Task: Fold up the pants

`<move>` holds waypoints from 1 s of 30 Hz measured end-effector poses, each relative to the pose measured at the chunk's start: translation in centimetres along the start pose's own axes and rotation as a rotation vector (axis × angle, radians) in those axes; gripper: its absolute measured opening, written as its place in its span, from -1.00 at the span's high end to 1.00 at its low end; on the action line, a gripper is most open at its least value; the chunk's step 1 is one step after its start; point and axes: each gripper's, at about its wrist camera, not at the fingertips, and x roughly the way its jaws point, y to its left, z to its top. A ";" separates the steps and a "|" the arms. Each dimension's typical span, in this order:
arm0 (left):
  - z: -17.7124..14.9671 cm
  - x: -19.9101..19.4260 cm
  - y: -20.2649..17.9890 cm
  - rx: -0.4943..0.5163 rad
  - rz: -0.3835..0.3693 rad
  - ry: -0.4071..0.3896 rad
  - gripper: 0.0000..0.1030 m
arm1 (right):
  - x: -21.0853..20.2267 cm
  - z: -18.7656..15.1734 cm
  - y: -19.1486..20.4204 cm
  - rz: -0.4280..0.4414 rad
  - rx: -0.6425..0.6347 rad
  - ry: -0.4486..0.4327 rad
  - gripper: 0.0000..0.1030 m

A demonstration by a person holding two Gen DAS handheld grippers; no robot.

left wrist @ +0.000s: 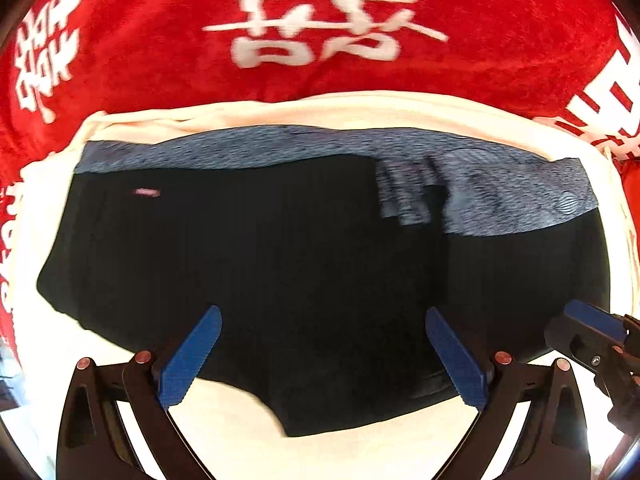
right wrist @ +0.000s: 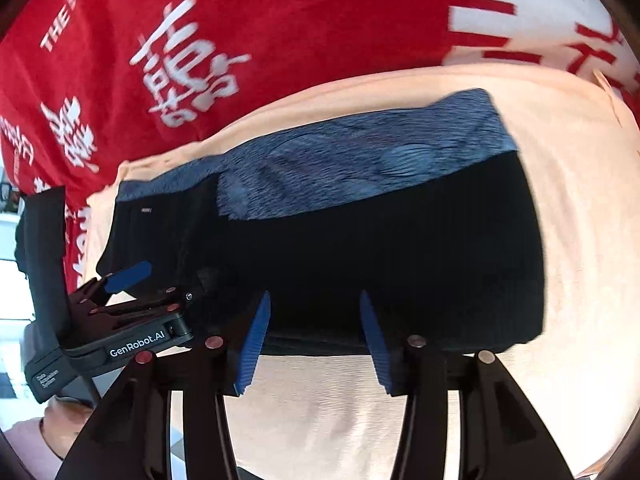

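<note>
Blue-padded fingers (left wrist: 192, 356) of the left gripper (left wrist: 322, 354) framed the bottom of the left wrist view, spread wide with nothing between them. Just beyond them lay the black pants (left wrist: 280, 280), short and brief-like, with a grey-blue heathered waistband (left wrist: 520, 200) along the far edge. They sat on a cream cloth (left wrist: 320, 110), which in turn lay over a red blanket (left wrist: 160, 40) printed with white characters.

Part of the garment looked already turned over: a section of waistband sat doubled on the black fabric near the middle, so one fold seemed done or under way, though motion blur made the layering hard to read. Neither gripper held cloth, so I judged this the gap between folds, with both tools placed for a fresh grasp.

From the right wrist view, the right gripper (right wrist: 314, 338) was also parted and empty, its pads (right wrist: 254, 344) straddling the near hem of the pants, fabric lying just ahead of and between the tips. The left gripper (right wrist: 132, 300) showed at the garment's left end, near its edge.

Next would probably come a pinch on the near hem at two points, then a lift and carry toward the waistband. That called for catching all layers together without dragging the cream cloth beneath.
</note>
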 end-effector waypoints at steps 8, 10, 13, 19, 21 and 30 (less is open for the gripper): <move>-1.4 -0.3 5.4 -0.043 0.037 -0.004 -0.99 | 2.3 -0.2 4.5 -0.024 -0.065 0.026 -0.01; -1.6 -0.4 6.7 -0.059 0.034 -0.008 -0.99 | 3.0 -0.4 5.3 -0.041 -0.091 0.044 -0.12; -2.2 -0.3 8.8 -0.096 0.018 -0.011 -0.99 | 4.7 -1.2 7.2 -0.133 -0.161 0.080 -0.25; -3.1 0.6 12.3 -0.188 0.038 0.006 -0.99 | 5.6 -2.4 10.0 -0.218 -0.268 0.093 -0.45; -3.3 0.8 13.0 -0.206 0.043 0.011 -0.99 | 5.7 -2.6 10.5 -0.239 -0.287 0.093 -0.46; -3.1 0.9 14.2 -0.229 0.053 0.004 -0.99 | 5.4 -2.6 10.4 -0.249 -0.276 0.103 -0.48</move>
